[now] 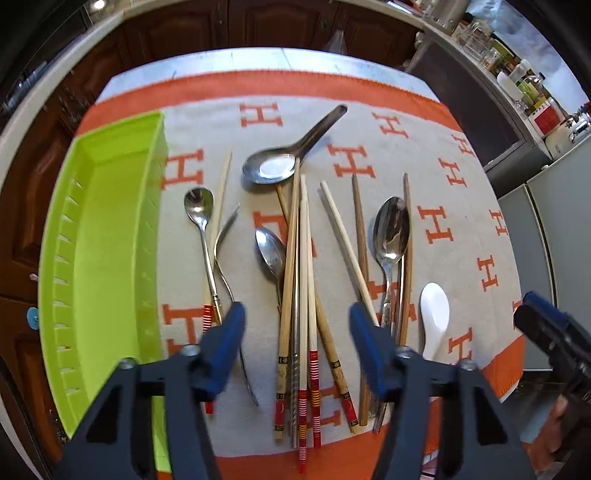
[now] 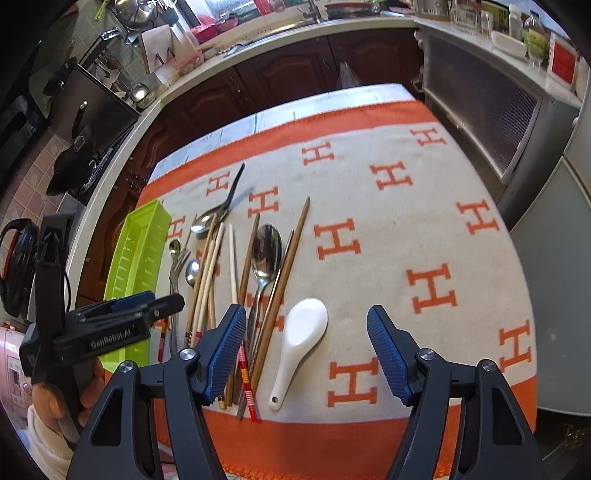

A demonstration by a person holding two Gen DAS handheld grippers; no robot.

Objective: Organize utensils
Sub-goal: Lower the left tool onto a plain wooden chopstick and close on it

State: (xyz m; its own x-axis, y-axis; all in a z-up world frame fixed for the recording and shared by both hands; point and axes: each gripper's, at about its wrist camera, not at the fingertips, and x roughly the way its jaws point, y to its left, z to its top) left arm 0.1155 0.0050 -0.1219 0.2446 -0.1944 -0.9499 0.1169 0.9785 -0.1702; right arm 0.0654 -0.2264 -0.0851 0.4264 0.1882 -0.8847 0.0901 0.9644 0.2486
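Observation:
Several chopsticks [image 1: 301, 295], metal spoons [image 1: 389, 236], a fork [image 1: 225, 258], a dark soup spoon [image 1: 288, 155] and a white ceramic spoon [image 1: 436, 314] lie on an orange-and-grey cloth [image 1: 424, 184]. A lime-green tray [image 1: 107, 229] sits empty at the left. My left gripper [image 1: 297, 325] is open above the near ends of the chopstick pile. My right gripper [image 2: 306, 325] is open above the white ceramic spoon [image 2: 301, 339]; it also shows at the right edge of the left wrist view [image 1: 546, 332].
The cloth [image 2: 406, 229] covers a small table. Dark wooden cabinets [image 2: 295, 74] and a cluttered counter [image 2: 498, 33] stand behind it. A grey appliance [image 2: 554, 295] stands at the right. The left gripper [image 2: 110, 325] appears by the green tray [image 2: 140, 251].

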